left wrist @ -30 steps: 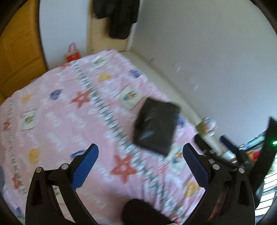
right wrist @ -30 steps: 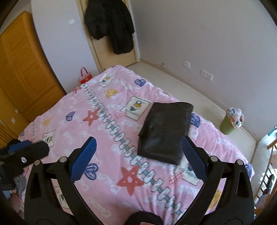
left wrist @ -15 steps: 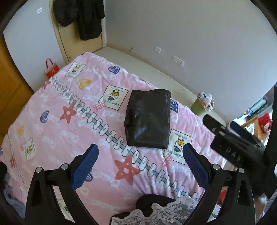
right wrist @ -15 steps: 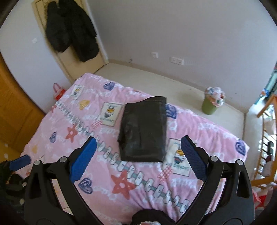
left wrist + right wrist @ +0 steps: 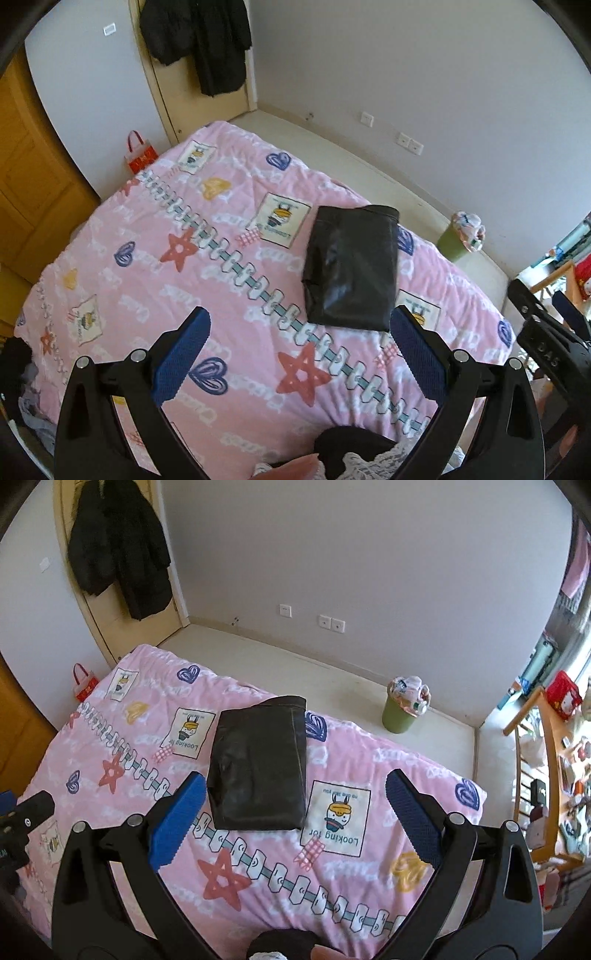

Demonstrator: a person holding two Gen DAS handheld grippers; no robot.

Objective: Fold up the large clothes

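Note:
A black garment [image 5: 352,267] lies folded into a neat rectangle on the pink patterned bedspread [image 5: 207,280], near the bed's far right side. It also shows in the right wrist view [image 5: 258,771]. My left gripper [image 5: 299,350] is open and empty, held high above the bed's near edge. My right gripper [image 5: 293,816] is open and empty too, held high above the bed with the garment showing between its fingers. The right gripper's body [image 5: 546,343] shows at the right edge of the left wrist view.
A green bin [image 5: 400,710] full of rubbish stands on the floor beyond the bed. A black coat [image 5: 118,546] hangs on the door. A red bag [image 5: 139,155] sits by the wall. A wooden wardrobe [image 5: 29,184] is at left, wooden shelves [image 5: 546,760] at right.
Both grippers have lifted and pulled back from the bed, open throughout. The views have swung so the folded garment sits more centred. The garment itself has not moved.

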